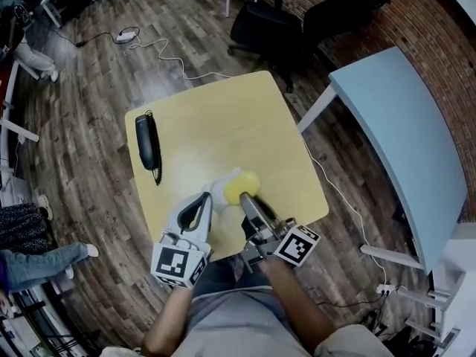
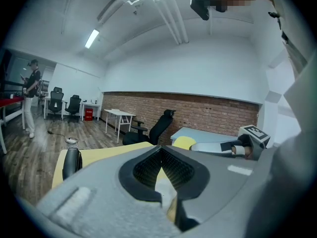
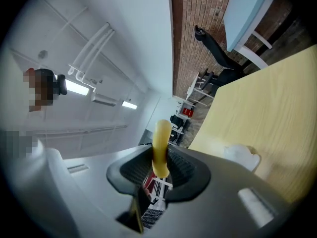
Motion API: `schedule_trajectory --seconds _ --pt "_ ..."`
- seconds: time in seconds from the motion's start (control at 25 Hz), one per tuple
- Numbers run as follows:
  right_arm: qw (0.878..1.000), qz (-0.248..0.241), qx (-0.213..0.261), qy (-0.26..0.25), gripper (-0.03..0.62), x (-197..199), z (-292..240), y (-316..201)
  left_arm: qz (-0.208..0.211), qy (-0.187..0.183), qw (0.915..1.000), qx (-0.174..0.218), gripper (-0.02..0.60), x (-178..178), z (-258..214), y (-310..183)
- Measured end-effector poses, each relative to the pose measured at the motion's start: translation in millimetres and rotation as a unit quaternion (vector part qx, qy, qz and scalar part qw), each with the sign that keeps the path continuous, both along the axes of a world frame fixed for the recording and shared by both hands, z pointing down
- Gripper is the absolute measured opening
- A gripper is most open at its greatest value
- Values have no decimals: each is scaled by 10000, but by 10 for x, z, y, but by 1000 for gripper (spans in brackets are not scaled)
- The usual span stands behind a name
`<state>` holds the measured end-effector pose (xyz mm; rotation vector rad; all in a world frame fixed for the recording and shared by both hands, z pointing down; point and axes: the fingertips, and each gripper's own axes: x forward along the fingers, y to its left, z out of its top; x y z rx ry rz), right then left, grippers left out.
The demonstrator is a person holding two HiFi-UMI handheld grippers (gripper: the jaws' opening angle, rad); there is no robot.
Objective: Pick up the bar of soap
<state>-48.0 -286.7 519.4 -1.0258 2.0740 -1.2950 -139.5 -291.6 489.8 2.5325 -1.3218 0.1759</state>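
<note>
The right gripper [image 3: 159, 155] pinches the yellow soap [image 1: 242, 187] between its 2 jaws, up above the table [image 1: 223, 117]. The left gripper [image 1: 201, 201] is pressed together, empty, over the table's near edge. A phone [image 1: 146, 143] lies on the table's left side.

Pale blue table [image 1: 401, 140] cut off at the right edge, bystander's legs [image 1: 30, 262] cropped at left, white object [image 1: 220, 187] beside the soap [image 1: 242, 188] partly hidden, too unclear to identify.
</note>
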Motion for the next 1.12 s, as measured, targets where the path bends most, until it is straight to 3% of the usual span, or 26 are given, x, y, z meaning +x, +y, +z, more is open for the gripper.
schedule_trajectory --seconds 0.6,1.12 --pt "9953 -287 737 551 92 125 -760 -71 19 118 9996 262 5 157 -310 -98" --pt "9784 -255 1468 1431 92 203 -1247 -158 -6 216 9977 649 5 250 -687 -216"
